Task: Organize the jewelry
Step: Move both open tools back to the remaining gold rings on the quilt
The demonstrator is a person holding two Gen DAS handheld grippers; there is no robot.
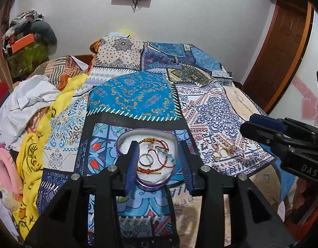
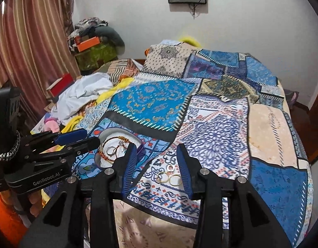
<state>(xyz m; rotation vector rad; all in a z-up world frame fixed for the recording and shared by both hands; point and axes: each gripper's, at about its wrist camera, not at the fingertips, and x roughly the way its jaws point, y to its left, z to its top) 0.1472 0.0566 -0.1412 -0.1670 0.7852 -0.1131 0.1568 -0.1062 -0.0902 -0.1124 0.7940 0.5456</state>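
1. left gripper (image 1: 159, 165) hangs over the heart-shaped tin (image 1: 147, 157), jaws apart, nothing pinched. both pads sit clear of the tin's wall.
2. the tin is the collecting point, i'd guess: the red-and-gold thread bracelets (image 1: 157, 155) and a silver ring (image 1: 146, 159) already lie on its white lining.
3. right gripper (image 2: 157, 171) is aimed at the loose pieces on the patchwork bedspread (image 2: 221, 124): gold hoop earrings (image 2: 169, 178) and a small silver ring (image 2: 170, 167). jaws spread, empty. the hoops lie between the fingers but untouched.
4. those pieces sit just beside the tin, still outside it, so sorting looks partly done.
5. likely plan: right picks, left steadies the tin. hoops lie flat on soft cloth, so a pinch could snag fabric.
6. readable text: "genrobot.ai" on the left gripper body in the right view; "das" on the right gripper in the left view; "g.duck"-type print on the yellow cloth (image 1: 31, 161), partly legible.
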